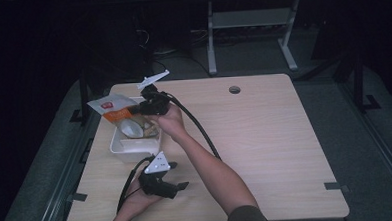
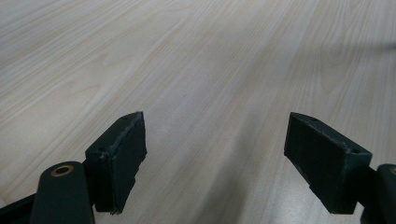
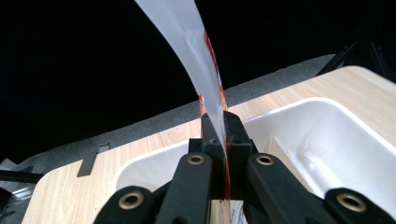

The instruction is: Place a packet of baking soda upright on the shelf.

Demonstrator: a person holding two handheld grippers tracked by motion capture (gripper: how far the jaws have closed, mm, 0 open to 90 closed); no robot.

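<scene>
Left gripper [image 1: 180, 186], nearest the camera, sits low over the table [image 1: 265, 137] with jaws wide apart and nothing between them, likely parked so it stays clear of the work. Right gripper [image 1: 136, 111] reaches across with jaws clamped on 1 edge of the packet [image 1: 109, 105], pinched thin so the packet hangs free beyond the tips. Bin [image 1: 135, 149] lies directly below and ahead of those jaws, with 2 or so items already inside; judged step: lowering the packet into it, release not yet done.
</scene>
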